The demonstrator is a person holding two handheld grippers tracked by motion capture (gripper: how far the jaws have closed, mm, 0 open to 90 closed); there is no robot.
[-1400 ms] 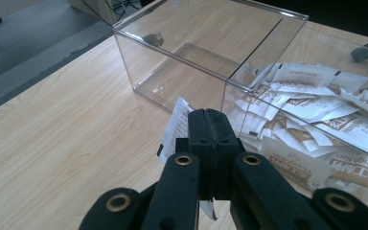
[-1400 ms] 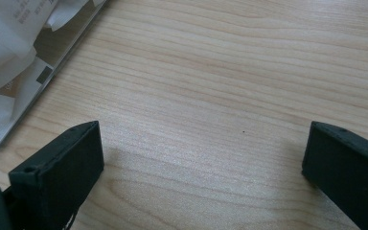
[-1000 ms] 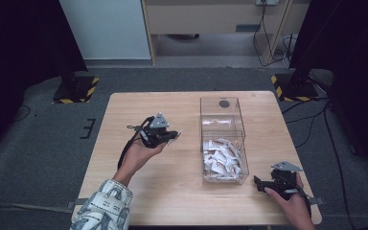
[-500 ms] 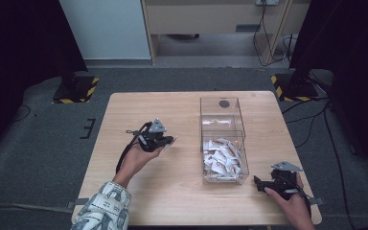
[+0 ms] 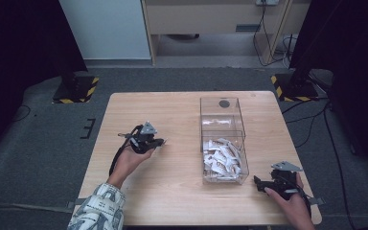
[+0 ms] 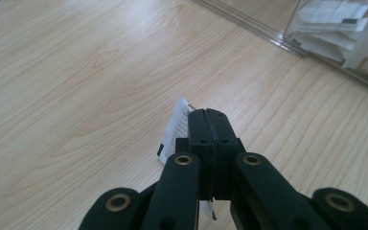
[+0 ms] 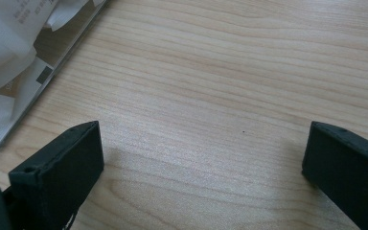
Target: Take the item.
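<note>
A clear plastic box (image 5: pixel 223 139) stands right of the table's middle, with several white paper packets (image 5: pixel 222 157) heaped in its near half. My left gripper (image 5: pixel 162 142) is left of the box, low over the wood, and its jaws are shut on a small white packet (image 6: pixel 177 125) that sticks out to the left of the jaw tips (image 6: pixel 209 115). The box corner and its packets (image 6: pixel 345 40) lie ahead to the right. My right gripper (image 5: pixel 258 181) rests near the table's front right corner, just right of the box, open with bare wood between its jaws (image 7: pixel 201 153).
The box's far half holds no packets, and a dark round spot (image 5: pixel 224 103) marks its far end. The wooden table (image 5: pixel 172 191) has bare room left of the box. The box wall and packets (image 7: pixel 14 57) sit at the upper left of the right gripper view.
My left gripper has drawn back toward the person and slightly left, away from the box, with the packet in it. The right gripper has stayed put.
</note>
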